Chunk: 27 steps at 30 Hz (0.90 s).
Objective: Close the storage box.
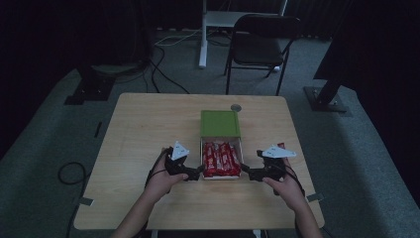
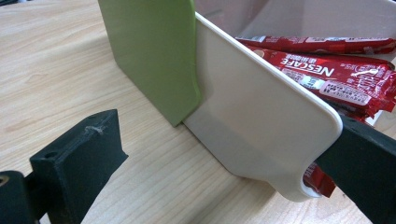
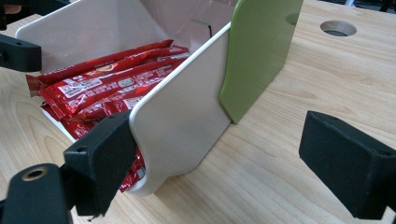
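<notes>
A box lies mid-table: a green sleeve (image 1: 220,124) with a white drawer (image 1: 241,148) pulled out toward me. The drawer holds several red Nescafe sachets (image 1: 221,159). My left gripper (image 1: 198,173) is at the drawer's front left corner, open. In the left gripper view its jaws straddle the drawer's white side wall (image 2: 252,116), beside the sachets (image 2: 327,70) and the sleeve (image 2: 154,56). My right gripper (image 1: 245,171) is at the front right corner, also open. Its jaws straddle the other side wall (image 3: 187,107), with one jaw against the sachets (image 3: 107,84).
A round hole (image 1: 236,107) is cut in the wooden table (image 1: 148,129) just behind the box. A black chair (image 1: 262,39) and a white desk leg (image 1: 203,34) stand beyond the table. Cables lie on the grey floor.
</notes>
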Each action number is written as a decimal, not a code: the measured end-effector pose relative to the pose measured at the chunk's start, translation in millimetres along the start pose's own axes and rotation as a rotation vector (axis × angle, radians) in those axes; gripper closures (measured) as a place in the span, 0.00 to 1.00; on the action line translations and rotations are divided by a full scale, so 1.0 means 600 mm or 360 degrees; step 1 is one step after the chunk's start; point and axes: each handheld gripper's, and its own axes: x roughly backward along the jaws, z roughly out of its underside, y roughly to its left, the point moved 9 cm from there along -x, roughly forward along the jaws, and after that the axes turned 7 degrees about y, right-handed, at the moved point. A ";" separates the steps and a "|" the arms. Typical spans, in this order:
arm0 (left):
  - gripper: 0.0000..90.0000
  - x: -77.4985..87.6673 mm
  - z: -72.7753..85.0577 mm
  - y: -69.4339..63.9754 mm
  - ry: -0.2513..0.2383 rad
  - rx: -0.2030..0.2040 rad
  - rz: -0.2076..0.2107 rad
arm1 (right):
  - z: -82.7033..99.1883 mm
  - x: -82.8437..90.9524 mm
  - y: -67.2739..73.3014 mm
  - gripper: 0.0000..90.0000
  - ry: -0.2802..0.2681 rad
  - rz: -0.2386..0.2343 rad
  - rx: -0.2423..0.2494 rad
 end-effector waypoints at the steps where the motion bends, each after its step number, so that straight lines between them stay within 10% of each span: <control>1: 0.03 0.000 0.000 0.001 -0.0001 -0.0001 -0.0007 | -0.001 -0.001 0.000 0.12 -0.0002 0.0001 0.0003; 27: 0.03 -0.008 -0.013 0.020 -0.0022 0.0055 -0.0029 | -0.018 -0.013 -0.010 0.12 -0.0011 0.0003 -0.0024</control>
